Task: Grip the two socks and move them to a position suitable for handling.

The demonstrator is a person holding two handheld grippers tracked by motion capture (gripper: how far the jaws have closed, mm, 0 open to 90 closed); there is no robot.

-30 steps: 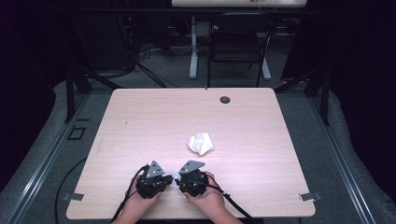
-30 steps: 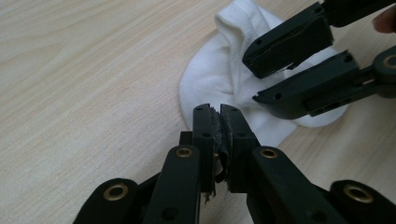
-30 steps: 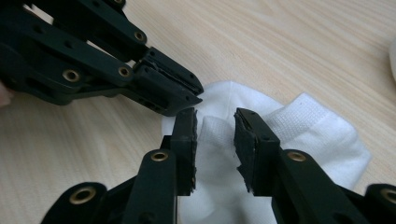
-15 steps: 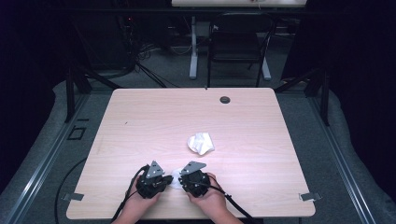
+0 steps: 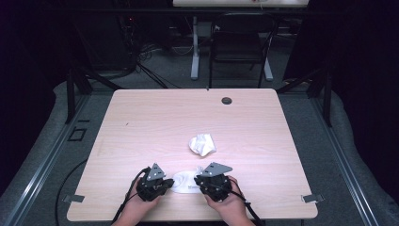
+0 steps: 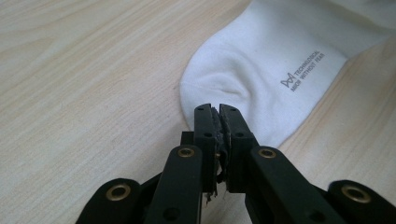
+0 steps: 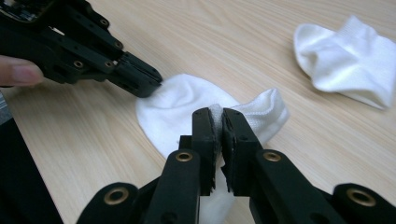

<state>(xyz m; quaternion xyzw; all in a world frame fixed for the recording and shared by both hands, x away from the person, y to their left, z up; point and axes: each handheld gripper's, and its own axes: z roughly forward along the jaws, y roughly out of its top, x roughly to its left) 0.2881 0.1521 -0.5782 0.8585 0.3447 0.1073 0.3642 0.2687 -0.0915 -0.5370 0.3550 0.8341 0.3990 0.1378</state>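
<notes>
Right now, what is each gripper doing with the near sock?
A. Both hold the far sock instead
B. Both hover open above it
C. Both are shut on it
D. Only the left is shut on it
C: the left gripper pinches the near sock at its edge, and the right gripper clamps its cuff; the far sock lies apart.

We log table [image 5: 141,122]: broad bare wood left, right, far side; passage open there. Crumpled sock [image 5: 202,144] mid-table, only loose obstacle ahead. Small dark grommet [image 5: 227,100] near far edge, flush. Near edge crowded: flat sock [image 5: 184,181] between left gripper [image 5: 165,182] and right gripper [image 5: 199,181], both clamped on it.
</notes>
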